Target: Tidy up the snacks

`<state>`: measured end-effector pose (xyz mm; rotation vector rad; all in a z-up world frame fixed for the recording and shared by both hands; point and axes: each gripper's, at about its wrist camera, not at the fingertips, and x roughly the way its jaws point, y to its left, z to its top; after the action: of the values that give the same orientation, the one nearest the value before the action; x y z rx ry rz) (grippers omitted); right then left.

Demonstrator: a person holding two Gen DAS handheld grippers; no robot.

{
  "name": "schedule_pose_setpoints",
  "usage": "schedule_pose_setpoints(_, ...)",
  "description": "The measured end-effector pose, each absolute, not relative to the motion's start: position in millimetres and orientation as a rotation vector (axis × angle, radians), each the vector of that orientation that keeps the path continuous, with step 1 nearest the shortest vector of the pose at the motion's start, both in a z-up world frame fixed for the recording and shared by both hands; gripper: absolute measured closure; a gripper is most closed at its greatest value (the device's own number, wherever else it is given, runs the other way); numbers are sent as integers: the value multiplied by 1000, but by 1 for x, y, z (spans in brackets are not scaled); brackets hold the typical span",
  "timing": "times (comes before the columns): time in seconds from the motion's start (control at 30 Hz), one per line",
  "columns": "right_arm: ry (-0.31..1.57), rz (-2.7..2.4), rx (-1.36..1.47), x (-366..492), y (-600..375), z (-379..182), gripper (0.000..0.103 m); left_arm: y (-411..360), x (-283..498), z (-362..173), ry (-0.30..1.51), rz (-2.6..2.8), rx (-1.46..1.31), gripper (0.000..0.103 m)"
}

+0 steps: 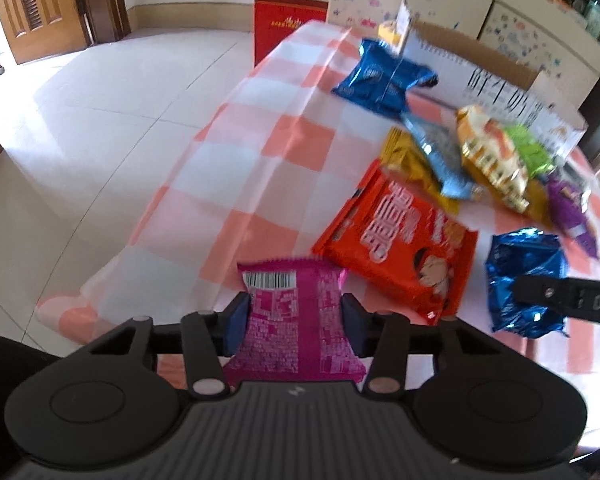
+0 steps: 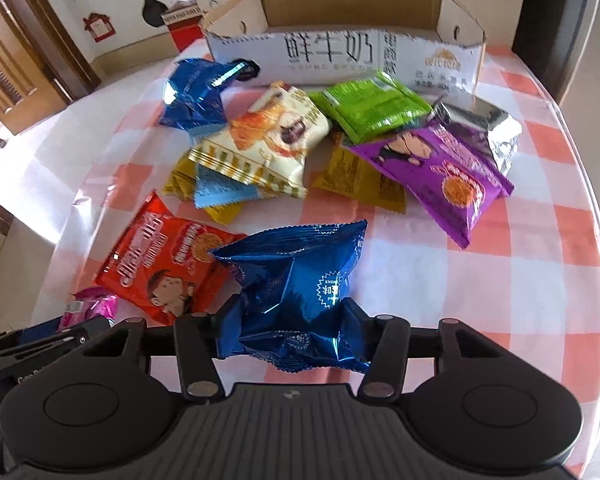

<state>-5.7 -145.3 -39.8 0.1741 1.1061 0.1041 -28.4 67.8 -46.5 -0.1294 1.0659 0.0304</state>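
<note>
At lower centre of the left wrist view, the left gripper point(image 1: 296, 322) is clamped across a magenta snack packet point(image 1: 296, 332), likely light, crinkly and slippery. The tablecloth edge point(image 1: 204, 184) drops away at frame left. In the right wrist view, the right gripper point(image 2: 290, 334) pinches a blue foil packet point(image 2: 296, 292) at lower centre; the open milk carton box point(image 2: 340, 56) sits upper centre, beyond the heaped packets.

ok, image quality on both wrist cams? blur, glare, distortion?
Left wrist view: far snacks and the open cardboard box are motion-smeared, sunlit floor is blown out, strong fisheye bending; the pink foil packet in the left tool stays sharp. Right wrist view: sharper, with glare on the crinkled blue foil packet and washed-out checked tablecloth at left.
</note>
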Motion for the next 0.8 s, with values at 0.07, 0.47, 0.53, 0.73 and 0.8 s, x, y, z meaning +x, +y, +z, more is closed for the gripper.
schedule_pose_setpoints(0.07, 1087, 118, 175, -7, -145, -35, 45, 67, -28, -40, 1043, 17, -138, 59)
schedule_pose_setpoints(0.47, 1061, 128, 156, -8, -144, -31, 45, 61, -20, -23, 996, -19, -97, 63)
schedule_pose_setpoints(0.53, 1063, 126, 155, -8, -144, -31, 45, 67, -21, -27, 1024, -10, -115, 55)
schedule_pose_setpoints(0.73, 1066, 139, 151, -7, -139, -32, 45, 60, -27, -46, 1092, 3, -10, 24)
schedule_pose_setpoints(0.8, 1067, 139, 151, -7, -140, -32, 45, 55, -27, -56, 1120, 5, 31, 24)
